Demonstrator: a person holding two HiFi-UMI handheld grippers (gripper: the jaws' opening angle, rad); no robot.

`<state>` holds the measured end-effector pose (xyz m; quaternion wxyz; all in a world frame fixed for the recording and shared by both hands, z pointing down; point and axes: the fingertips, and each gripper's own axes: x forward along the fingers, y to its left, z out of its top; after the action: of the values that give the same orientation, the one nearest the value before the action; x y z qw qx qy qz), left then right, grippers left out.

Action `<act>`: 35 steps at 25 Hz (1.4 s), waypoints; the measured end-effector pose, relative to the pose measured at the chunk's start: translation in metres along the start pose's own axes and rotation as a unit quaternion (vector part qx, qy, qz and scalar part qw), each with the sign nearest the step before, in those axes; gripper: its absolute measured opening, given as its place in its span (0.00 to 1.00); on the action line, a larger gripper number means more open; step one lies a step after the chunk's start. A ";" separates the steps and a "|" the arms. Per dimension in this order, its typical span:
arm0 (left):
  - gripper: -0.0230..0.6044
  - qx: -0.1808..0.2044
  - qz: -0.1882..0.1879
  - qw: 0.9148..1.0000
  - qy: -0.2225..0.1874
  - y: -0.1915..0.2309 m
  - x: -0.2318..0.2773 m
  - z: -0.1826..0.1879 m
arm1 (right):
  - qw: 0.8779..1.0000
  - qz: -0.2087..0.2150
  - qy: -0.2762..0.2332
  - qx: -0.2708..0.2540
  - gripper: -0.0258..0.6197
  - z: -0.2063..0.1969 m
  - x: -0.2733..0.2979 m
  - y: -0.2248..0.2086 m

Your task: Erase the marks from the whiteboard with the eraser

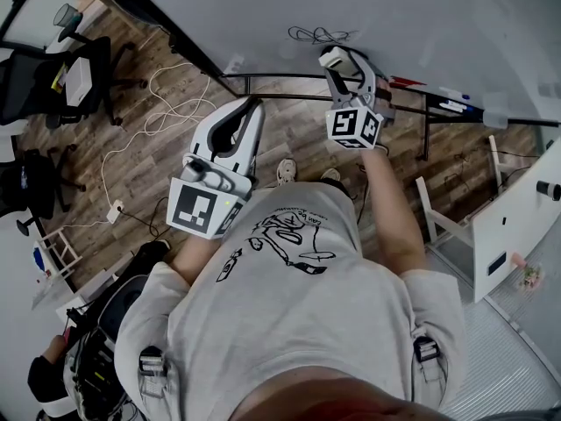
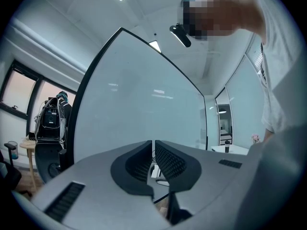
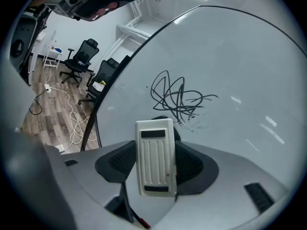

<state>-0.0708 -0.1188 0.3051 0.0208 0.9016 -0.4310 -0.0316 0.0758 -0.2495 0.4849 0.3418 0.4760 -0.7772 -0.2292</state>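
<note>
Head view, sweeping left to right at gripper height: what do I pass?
Black office chair → white cable on the floor → left gripper → right gripper holding the eraser → markers on the board's tray.

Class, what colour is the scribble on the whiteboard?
The scribble is black; the right gripper view shows it best.

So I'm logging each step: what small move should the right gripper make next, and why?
Probably advance the right gripper so its clamped eraser meets the whiteboard at the black scribble. The scribble sits just past the eraser's upper edge and is largely intact; only faint smudges show at its lower edge.
</note>
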 end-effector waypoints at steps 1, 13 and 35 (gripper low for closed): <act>0.09 0.000 0.001 1.000 0.001 0.000 0.000 0.000 | 1.000 0.003 0.002 -0.001 0.44 -0.001 0.001 0.003; 0.09 -0.001 -0.003 1.000 0.001 -0.001 -0.004 -0.001 | 1.000 0.014 -0.012 0.023 0.44 0.029 -0.035 -0.009; 0.09 0.002 0.007 1.000 -0.006 0.001 -0.009 0.001 | 0.995 -0.061 -0.074 0.008 0.44 0.095 -0.044 -0.093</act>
<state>-0.0768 -0.1127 0.3048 0.0165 0.8985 -0.4372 -0.0359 0.0729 -0.2481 0.3444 0.2647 0.5070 -0.7719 -0.2777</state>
